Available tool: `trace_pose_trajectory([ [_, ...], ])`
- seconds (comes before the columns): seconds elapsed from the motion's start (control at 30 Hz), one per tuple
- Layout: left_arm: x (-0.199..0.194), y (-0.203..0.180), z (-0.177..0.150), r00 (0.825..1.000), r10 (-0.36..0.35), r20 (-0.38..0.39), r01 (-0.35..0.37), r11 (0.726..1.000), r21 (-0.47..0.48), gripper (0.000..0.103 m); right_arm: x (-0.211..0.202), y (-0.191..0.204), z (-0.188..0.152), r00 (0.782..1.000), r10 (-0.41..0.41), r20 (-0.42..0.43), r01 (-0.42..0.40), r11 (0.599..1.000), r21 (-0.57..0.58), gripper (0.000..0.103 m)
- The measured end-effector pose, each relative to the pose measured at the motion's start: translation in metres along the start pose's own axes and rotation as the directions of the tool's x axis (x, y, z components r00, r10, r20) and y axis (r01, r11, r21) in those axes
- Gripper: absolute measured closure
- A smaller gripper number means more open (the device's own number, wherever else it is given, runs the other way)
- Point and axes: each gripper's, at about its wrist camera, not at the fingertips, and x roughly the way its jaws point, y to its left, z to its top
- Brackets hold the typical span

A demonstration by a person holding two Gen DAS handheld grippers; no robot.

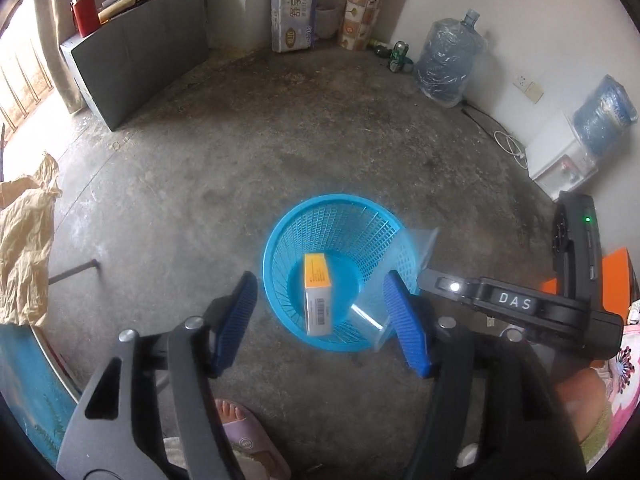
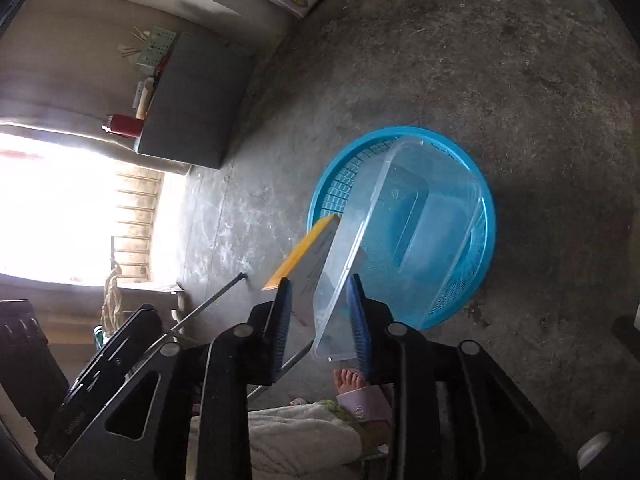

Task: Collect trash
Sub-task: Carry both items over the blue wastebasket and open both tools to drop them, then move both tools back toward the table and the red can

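Observation:
A blue mesh waste basket (image 1: 304, 220) stands on the concrete floor and also shows in the right wrist view (image 2: 486, 216). An orange and white box (image 1: 318, 296) is over the basket's opening; from the right wrist it (image 2: 304, 252) shows beside the container. My left gripper (image 1: 320, 316) is open and empty, just above the basket. My right gripper (image 2: 320, 320) is shut on the rim of a clear plastic container (image 2: 412, 216) and holds it tilted over the basket. That container (image 1: 372, 316) shows faintly in the left wrist view.
A dark cabinet (image 1: 140, 64) stands at the back left with clutter on top. Water jugs (image 1: 448, 60), cans and a tissue pack (image 1: 292, 4) line the far wall. Crumpled brown paper (image 1: 24, 240) lies at the left. My sandalled foot (image 1: 248, 432) is below the grippers.

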Motion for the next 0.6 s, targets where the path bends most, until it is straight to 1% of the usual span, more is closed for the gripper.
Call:
trace_pose_trajectory([
  [0.03, -0.002, 0.000, -0.001, 1.000, -0.006, 0.004, 0.006, 1.000, 0.001, 0.041, 0.003, -0.004, 0.002, 1.000, -0.025, 0.007, 0.025, 1.000, -0.003, 0.060],
  [0.07, -0.004, -0.001, 0.000, 1.000, -0.010, 0.014, 0.010, 1.000, 0.001, 0.041, 0.004, -0.007, 0.001, 0.999, -0.030, 0.011, 0.030, 1.000, 0.003, 0.060],
  [0.13, -0.012, 0.001, -0.004, 1.000, -0.006, 0.031, 0.006, 1.000, 0.002, 0.040, 0.006, -0.017, 0.000, 1.000, -0.014, 0.017, 0.014, 1.000, 0.020, 0.060],
  [0.3, -0.033, 0.002, -0.012, 0.998, -0.012, 0.055, 0.012, 1.000, 0.014, 0.039, -0.002, -0.032, -0.010, 0.999, -0.019, 0.043, 0.018, 0.999, 0.029, 0.060],
  [0.5, -0.069, 0.003, -0.026, 0.996, -0.034, 0.085, 0.033, 0.999, 0.020, 0.039, -0.031, -0.039, -0.030, 0.996, -0.015, 0.087, 0.013, 1.000, 0.017, 0.060],
  [0.57, -0.087, 0.002, -0.032, 0.993, -0.055, 0.104, 0.054, 0.998, 0.019, 0.039, -0.044, -0.037, -0.038, 0.994, -0.011, 0.105, 0.011, 1.000, 0.003, 0.060],
  [0.6, -0.097, 0.003, -0.035, 0.991, -0.070, 0.118, 0.069, 0.998, 0.015, 0.039, -0.051, -0.035, -0.042, 0.994, -0.004, 0.111, 0.004, 1.000, -0.003, 0.059],
])
